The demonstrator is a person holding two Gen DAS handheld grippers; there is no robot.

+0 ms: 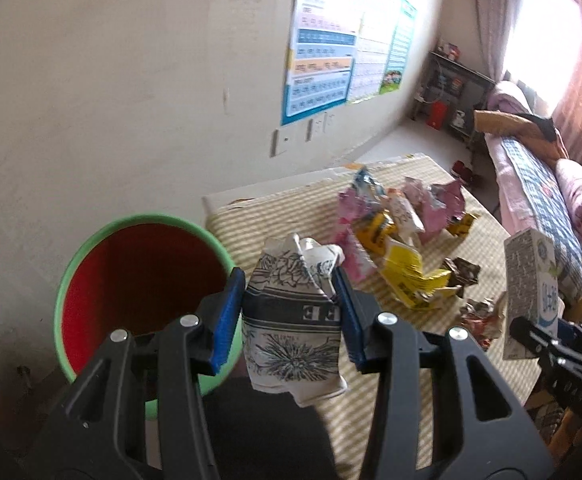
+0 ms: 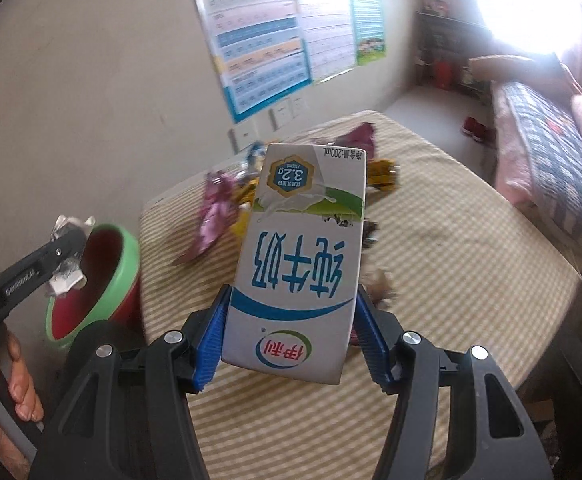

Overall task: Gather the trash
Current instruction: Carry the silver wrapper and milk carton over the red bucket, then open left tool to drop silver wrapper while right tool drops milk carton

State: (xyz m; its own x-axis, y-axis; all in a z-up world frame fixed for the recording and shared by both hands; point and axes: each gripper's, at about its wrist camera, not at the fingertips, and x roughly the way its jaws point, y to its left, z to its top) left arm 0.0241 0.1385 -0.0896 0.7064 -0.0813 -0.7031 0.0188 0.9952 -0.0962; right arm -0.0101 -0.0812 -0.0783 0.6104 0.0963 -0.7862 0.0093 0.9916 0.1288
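Observation:
My left gripper point(image 1: 289, 312) is shut on a crumpled white paper cup point(image 1: 291, 320) with dark flower prints, held just right of the red bin with a green rim point(image 1: 139, 288). My right gripper point(image 2: 291, 340) is shut on a white milk carton point(image 2: 299, 264) with blue lettering, held upside down above the table. In the right wrist view the left gripper point(image 2: 67, 264) holds the cup point(image 2: 65, 276) over the bin's rim point(image 2: 127, 264). The carton also shows in the left wrist view point(image 1: 531, 296).
A pile of pink and yellow wrappers point(image 1: 403, 232) lies on the striped tablecloth point(image 1: 487, 236). Brown crumpled scraps point(image 1: 465, 272) lie nearer. A bed point(image 1: 539, 184) stands to the right, a wall with posters point(image 1: 323, 40) behind.

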